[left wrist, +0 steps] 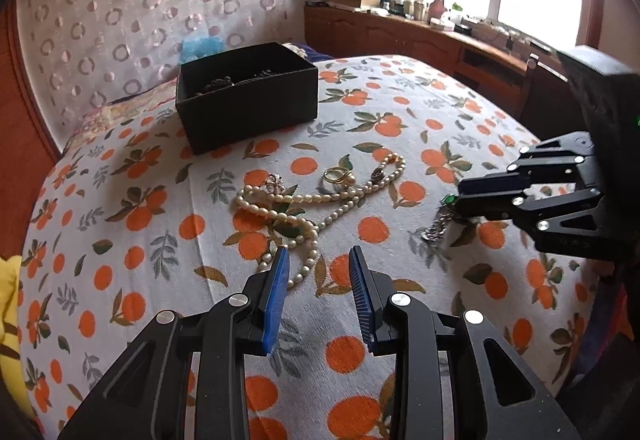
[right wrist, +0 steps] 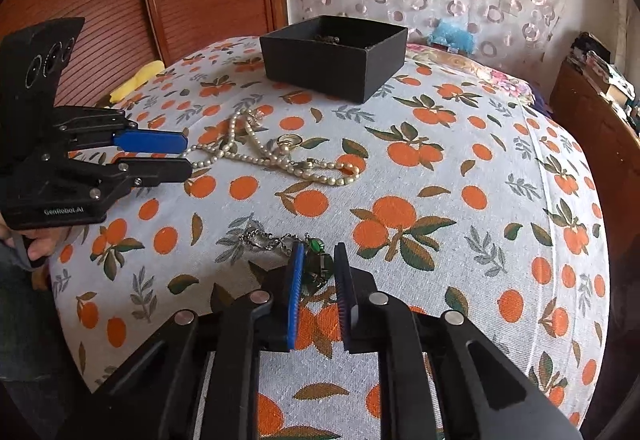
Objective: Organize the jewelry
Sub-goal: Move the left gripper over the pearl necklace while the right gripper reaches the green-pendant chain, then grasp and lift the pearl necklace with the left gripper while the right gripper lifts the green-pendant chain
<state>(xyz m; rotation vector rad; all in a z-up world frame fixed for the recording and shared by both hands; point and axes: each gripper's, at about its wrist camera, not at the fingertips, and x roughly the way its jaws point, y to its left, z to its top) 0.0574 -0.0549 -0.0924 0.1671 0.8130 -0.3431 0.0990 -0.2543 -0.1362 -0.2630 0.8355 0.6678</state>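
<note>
Starting at 9 o'clock in the right wrist view, the left gripper [right wrist: 188, 154] hangs just over the tail end of the pearl necklace [right wrist: 276, 156], jaws partly apart with nothing clamped, and from its own camera a few beads sit right by the left fingertip. Biggest risk here imo: those pearls are one long tangled loop with a gold ring [right wrist: 290, 141] lying in the coils, so a lift by one strand could drag the ring along and flick it off across the bed [right wrist: 460, 168]. Over at 12 o'clock the black box [right wrist: 332, 58] already has some dark pieces in it and sits well apart from everything else. Down around 6 o'clock the right gripper [right wrist: 318, 272] has its jaws close in around the green-stone pendant [right wrist: 318, 260], nearly touching, though I can't tell if the pads are really biting yet. Its silver chain [right wrist: 262, 240] trails toward 9 o'clock, so a weak pinch could let it slip back down.
</note>
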